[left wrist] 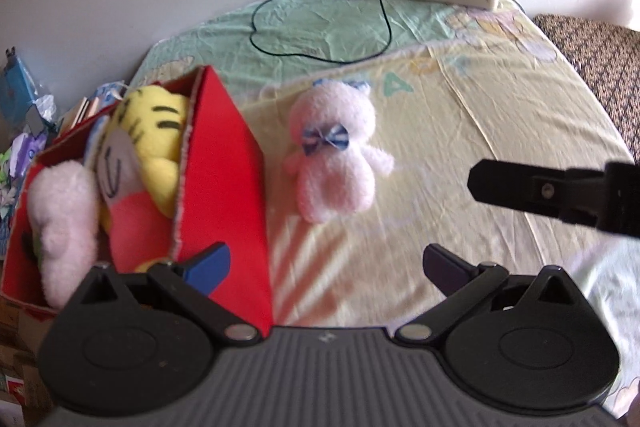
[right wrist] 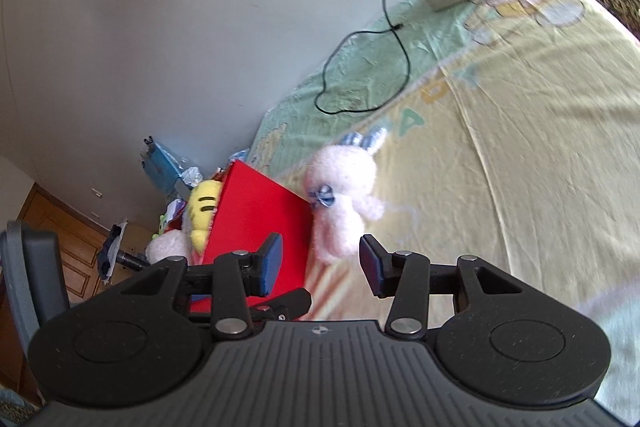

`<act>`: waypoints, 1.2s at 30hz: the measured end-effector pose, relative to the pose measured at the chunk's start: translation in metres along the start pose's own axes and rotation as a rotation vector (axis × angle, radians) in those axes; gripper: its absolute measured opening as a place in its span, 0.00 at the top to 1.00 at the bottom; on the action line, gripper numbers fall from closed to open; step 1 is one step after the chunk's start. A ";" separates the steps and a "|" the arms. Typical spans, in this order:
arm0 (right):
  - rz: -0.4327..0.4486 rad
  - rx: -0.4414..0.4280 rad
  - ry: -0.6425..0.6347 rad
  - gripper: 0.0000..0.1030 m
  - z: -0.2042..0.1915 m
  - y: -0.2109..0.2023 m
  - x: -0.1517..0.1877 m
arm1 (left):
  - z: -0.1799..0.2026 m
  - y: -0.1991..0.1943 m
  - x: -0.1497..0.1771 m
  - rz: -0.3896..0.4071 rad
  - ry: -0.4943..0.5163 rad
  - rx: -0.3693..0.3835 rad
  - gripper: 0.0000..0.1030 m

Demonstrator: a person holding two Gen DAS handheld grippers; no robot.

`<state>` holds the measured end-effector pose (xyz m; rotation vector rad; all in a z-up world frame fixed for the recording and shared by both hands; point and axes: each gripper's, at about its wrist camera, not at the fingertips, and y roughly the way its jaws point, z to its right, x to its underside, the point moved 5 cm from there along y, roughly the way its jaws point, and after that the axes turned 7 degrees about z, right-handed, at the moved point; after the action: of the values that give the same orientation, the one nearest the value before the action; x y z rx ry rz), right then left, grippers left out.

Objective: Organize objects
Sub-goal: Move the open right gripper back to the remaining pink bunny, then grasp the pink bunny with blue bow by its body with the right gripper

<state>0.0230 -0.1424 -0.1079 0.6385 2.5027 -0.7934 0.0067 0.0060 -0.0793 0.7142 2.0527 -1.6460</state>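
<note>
A fluffy pink plush rabbit with a blue striped bow [left wrist: 338, 157] is lying on the pale yellow printed bedsheet [left wrist: 500, 115] at frame centre, just beside the red cardboard box [left wrist: 230, 163] at left. A yellow striped plush tiger [left wrist: 154, 131] is sitting inside that box. The left gripper [left wrist: 326, 269] is hovering wide open, empty. The right gripper [right wrist: 320, 267] is standing open, its blue pads flanking the rabbit's lower end without touching.

Black hand-held gripper [right wrist: 322, 265], blue finger pads [right wrist: 272, 263], silver pivot screws [right wrist: 230, 326]
</note>
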 end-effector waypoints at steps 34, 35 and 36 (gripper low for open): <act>-0.309 -0.061 0.090 0.67 0.033 0.143 0.005 | 0.025 0.055 0.046 0.052 0.183 0.259 0.01; -0.306 -0.060 0.099 0.68 0.034 0.141 0.005 | 0.024 0.054 0.045 0.050 0.174 0.269 0.01; -0.301 -0.062 0.116 0.70 0.035 0.137 0.004 | 0.023 0.053 0.045 0.049 0.165 0.280 0.01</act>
<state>0.1030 -0.0627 -0.1934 0.2970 2.7586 -0.7982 0.0046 -0.0017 -0.1517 1.0162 1.9136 -1.9252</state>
